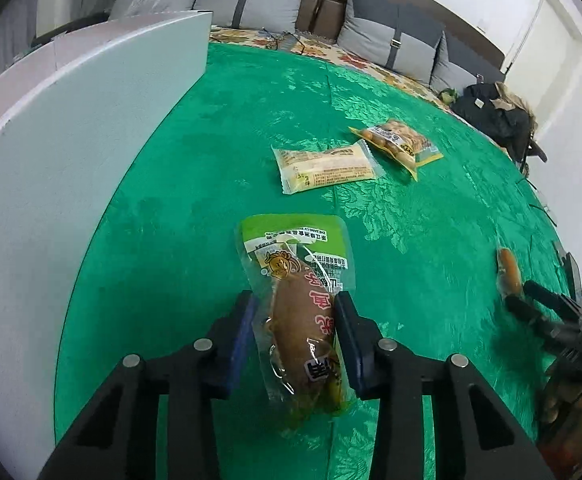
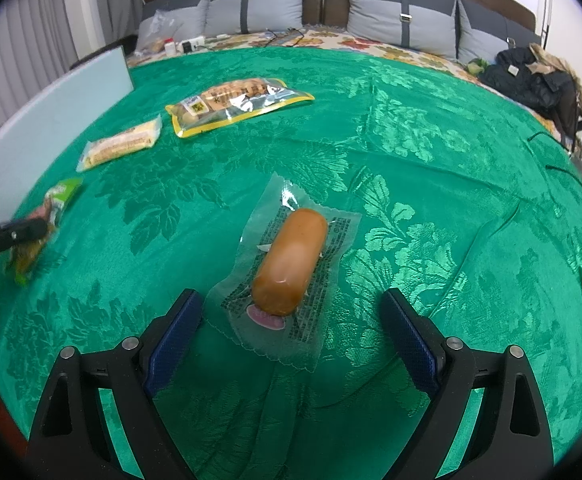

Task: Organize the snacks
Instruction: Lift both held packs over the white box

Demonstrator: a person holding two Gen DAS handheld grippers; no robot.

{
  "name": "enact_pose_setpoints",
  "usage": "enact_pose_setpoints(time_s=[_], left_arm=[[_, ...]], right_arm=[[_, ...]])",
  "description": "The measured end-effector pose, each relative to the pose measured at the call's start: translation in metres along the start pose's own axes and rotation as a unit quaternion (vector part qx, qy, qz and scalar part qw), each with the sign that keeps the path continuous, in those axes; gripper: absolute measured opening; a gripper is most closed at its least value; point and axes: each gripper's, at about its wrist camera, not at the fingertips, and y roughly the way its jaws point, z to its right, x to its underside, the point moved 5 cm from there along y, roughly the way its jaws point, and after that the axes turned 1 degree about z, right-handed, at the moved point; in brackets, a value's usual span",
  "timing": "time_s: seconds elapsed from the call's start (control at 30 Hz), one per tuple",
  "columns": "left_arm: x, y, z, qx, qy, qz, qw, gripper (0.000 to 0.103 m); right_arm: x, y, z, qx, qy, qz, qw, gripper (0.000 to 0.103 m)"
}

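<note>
- Green-topped chicken-leg pouch (image 1: 299,316): judged light, with slippery film over a firm core; best pinched across the meaty middle; it sits near the white board (image 1: 71,200), on the green cloth (image 1: 411,240) or just above it
- left gripper (image 1: 295,320) has narrowed onto its sides
- Clear-wrapped sausage (image 2: 291,260) lies flat ahead; right gripper (image 2: 291,332) gapes wide, empty
- Two yellow packets (image 1: 327,168) rest farther off
</note>
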Motion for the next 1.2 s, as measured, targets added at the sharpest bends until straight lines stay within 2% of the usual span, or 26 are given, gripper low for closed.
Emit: enact_pose_setpoints(time_s=[0.07,0.13,0.2,0.3,0.4,0.47,0.57,0.63,0.77,0.87,0.97,1.1,1.2], left_arm=[[0.003,-0.001,0.002,0.004,0.001,0.006,1.0,0.039],[0.003,-0.002,0.0,0.01,-0.005,0.012,0.9999,0.039],[0.005,-0.003,0.0,0.014,-0.007,0.015,0.9998,0.039],[0.004,-0.003,-0.001,0.018,-0.01,0.019,0.9996,0.039],[0.002,-0.001,0.0,0.02,-0.011,0.021,0.9995,0.039],[0.003,-0.001,0.0,0.022,-0.011,0.022,0.9995,0.039],[0.004,-0.002,-0.002,0.028,-0.016,0.021,0.9993,0.039],[0.003,-0.003,-0.004,0.033,-0.022,0.02,0.999,0.039],[0.001,-0.003,-0.011,0.058,-0.055,0.017,0.9966,0.039],[-0.002,-0.007,-0.016,0.08,-0.082,0.02,0.9932,0.039],[-0.005,-0.016,-0.019,0.106,-0.102,0.03,0.9887,0.039],[-0.008,-0.026,-0.018,0.127,-0.113,0.038,0.9846,0.039],[-0.012,-0.037,-0.015,0.153,-0.133,0.039,0.9785,0.039]], right_arm=[[-0.001,-0.007,0.014,-0.05,0.052,0.015,0.997,0.093],[-0.005,-0.009,0.027,-0.071,0.104,0.004,0.992,0.091],[-0.011,-0.006,0.029,-0.053,0.125,-0.027,0.99,0.09],[-0.02,0.005,0.016,-0.029,0.124,-0.068,0.99,0.091],[-0.027,0.022,-0.008,0.045,0.058,-0.106,0.992,0.092],[-0.028,0.028,-0.021,0.084,0.012,-0.106,0.991,0.089],[-0.03,0.02,-0.013,0.089,0.056,-0.097,0.99,0.039],[-0.026,0.015,-0.004,0.067,0.084,-0.1,0.989,0.037],[-0.023,-0.016,0.019,-0.015,0.171,-0.061,0.983,0.035],[-0.024,-0.034,0.027,-0.051,0.195,-0.04,0.979,0.035],[-0.025,-0.045,0.032,-0.102,0.233,-0.022,0.967,0.035],[-0.023,-0.048,0.028,-0.13,0.251,-0.014,0.959,0.035],[-0.023,-0.053,0.026,-0.164,0.283,-0.009,0.945,0.035]])
